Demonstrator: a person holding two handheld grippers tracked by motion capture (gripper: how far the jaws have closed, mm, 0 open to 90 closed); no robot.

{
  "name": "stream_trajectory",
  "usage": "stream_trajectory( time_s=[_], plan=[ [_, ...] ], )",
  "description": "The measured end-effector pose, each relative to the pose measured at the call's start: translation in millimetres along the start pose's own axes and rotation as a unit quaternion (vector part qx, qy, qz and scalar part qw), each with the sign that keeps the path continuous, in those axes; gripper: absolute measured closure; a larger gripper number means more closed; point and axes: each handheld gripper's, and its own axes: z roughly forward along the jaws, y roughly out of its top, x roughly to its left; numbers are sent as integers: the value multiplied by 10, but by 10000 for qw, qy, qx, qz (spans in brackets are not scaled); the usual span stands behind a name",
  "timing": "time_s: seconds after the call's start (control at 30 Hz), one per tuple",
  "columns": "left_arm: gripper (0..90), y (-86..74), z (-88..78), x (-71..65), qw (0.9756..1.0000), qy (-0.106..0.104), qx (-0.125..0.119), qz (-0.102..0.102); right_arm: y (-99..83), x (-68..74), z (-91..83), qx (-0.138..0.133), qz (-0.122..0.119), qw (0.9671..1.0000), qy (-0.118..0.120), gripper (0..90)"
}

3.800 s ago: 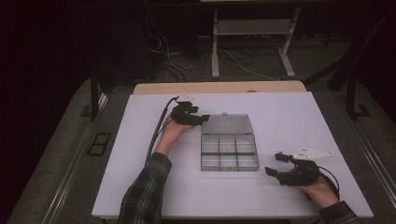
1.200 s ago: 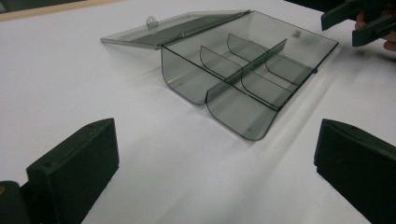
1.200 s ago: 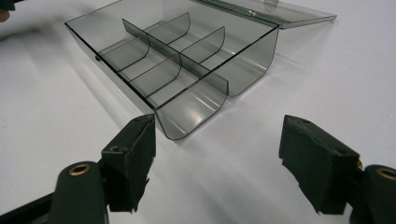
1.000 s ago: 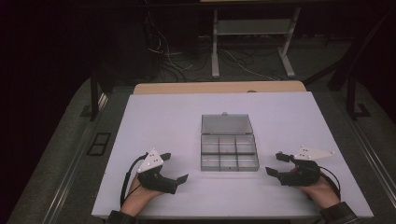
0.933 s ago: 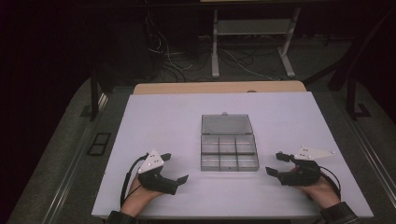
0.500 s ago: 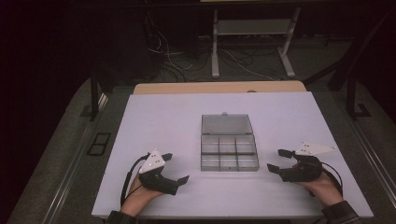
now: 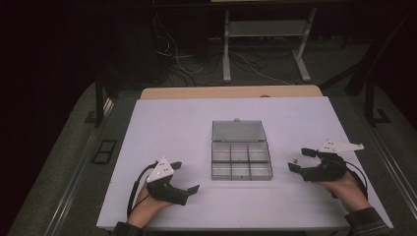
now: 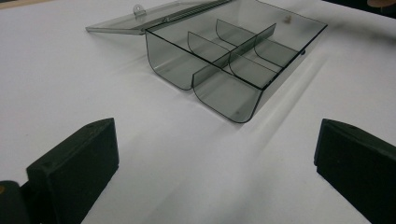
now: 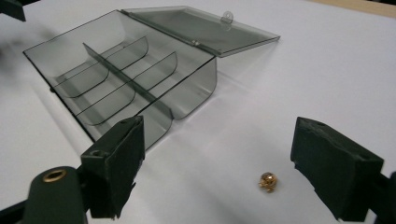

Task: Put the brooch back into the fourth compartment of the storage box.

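Note:
A clear grey compartment box [image 7: 241, 161] lies at the table's middle, its lid [image 7: 238, 131] folded flat behind it and its compartments [image 9: 107, 88] empty. A tiny gold bead [image 7: 295, 161] rests on the white table just right of the box. My right gripper [image 7: 297, 160] stands open around it, and its jaws have just been opening. In the right gripper view the bead [image 9: 268, 181] lies loose between the pads, nearer the right one. My left gripper [image 7: 187, 176] is open with nothing in it at the front left, pointing toward the box [image 8: 233, 60].
The white tabletop [image 7: 172, 123] ends close behind both hands at the front edge. A wooden strip [image 7: 231, 92] borders its far side. Beyond it, on the dark floor, are cables [image 7: 172, 64] and a metal stand [image 7: 265, 44].
The left hand has come back from the box's far side to the front left and rests there. The right gripper has drifted slightly away and right, with its jaws wider apart.

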Motion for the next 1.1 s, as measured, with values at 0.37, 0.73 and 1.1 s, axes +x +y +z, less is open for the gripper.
stream_trajectory(
  time_s=[0.37, 0.73, 1.1],
  plan=[
    [0, 4, 6, -5, 10000, 71, 37, -1, 96, -215, -34, 38, -60, 10000, -29, 176],
    [0, 16, -5, 3, 9999, 71, 82, -67, 203, -406, 91, 312, -121, 9994, -39, 175],
    [0, 17, 7, 8, 9997, 115, 159, -132, 131, -489, 227, 696, -43, 9975, -108, 182]
  ],
)
